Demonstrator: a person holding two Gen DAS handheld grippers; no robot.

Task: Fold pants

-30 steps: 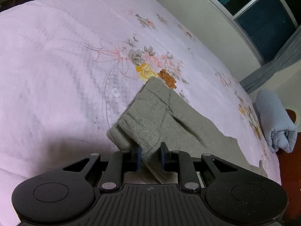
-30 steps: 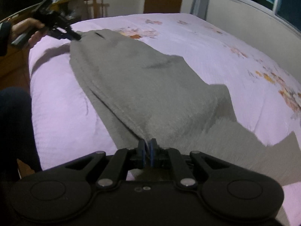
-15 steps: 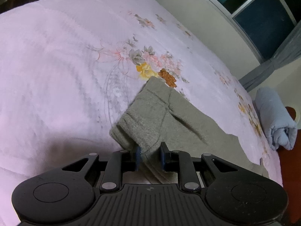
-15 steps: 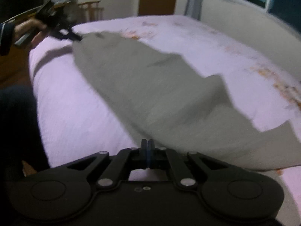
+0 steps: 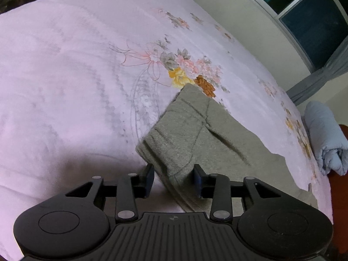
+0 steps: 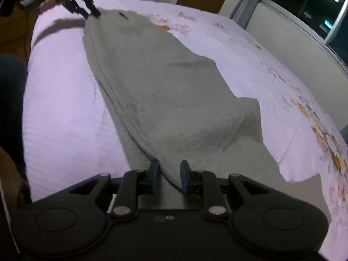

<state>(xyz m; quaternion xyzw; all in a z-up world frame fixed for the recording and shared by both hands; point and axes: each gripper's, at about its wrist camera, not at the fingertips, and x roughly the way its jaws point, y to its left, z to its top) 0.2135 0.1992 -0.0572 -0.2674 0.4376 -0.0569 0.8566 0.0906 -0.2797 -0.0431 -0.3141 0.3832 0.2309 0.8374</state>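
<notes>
Both sets of fingers have just let go. A second ago the right gripper was pinched tight on the near edge of the pants; now its blue pads stand spread, with the fabric edge running loose through the gap between them. Same story on the left gripper — its fingers were close on the waistband corner, and now they are clearly wider, the cloth lying between them without being squeezed.

The grey pants lie on the bed, stretched out ahead of both pairs of fingertips. In the right view the far end reaches all the way to the left gripper, which sits at the waistband, and one leg lies doubled over the other.

So that reads as a finished lay-down — the lengthwise fold looks placed and released. Next up, most likely, is a fresh grip for folding end to end. A rolled blue blanket sits well off to the right of the left fingers, out of the way.
</notes>
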